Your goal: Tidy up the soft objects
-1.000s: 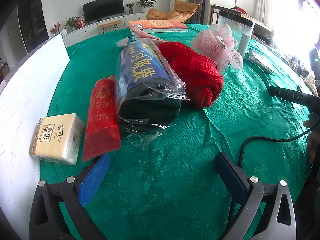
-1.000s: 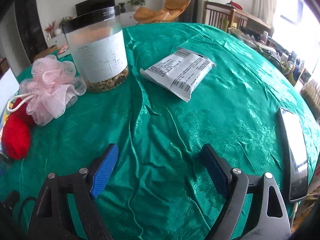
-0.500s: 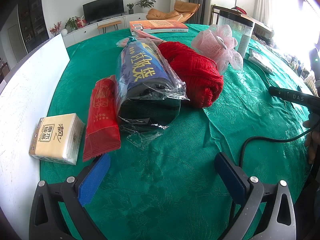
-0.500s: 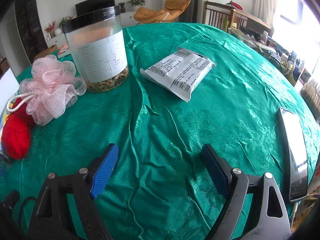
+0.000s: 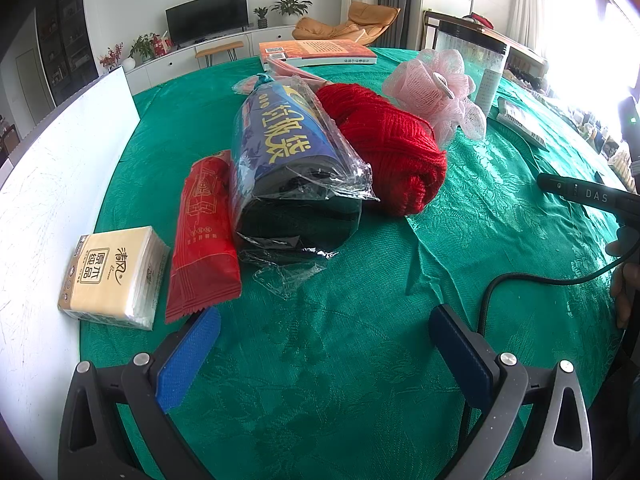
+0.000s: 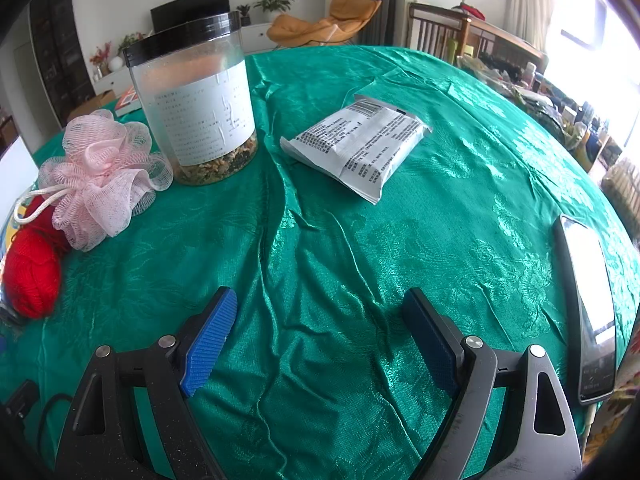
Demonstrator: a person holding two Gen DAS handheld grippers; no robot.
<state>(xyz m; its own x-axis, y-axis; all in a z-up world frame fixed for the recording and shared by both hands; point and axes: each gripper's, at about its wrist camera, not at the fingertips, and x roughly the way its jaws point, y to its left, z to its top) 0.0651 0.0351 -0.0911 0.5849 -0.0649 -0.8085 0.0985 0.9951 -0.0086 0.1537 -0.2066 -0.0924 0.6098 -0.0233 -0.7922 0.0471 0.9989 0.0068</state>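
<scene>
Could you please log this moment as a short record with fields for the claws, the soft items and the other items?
left claw: open, empty, above green tablecloth
right claw: open, empty
soft items: tissue pack, red packet, blue bag roll, red yarn, pink bath pouf
other items: jar, white pouch, phone, book

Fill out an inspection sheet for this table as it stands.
Surface: green tablecloth, wrinkled; white board at its left edge.
Job's things: tissue pack, red packet, bagged roll, red yarn, pink bath pouf in a row.
Clutter: lidded jar, white pouch, phone, book.
Grippers: left gripper and right gripper open, empty.
Cables: black cable.
Surroundings: living room, TV.
</scene>
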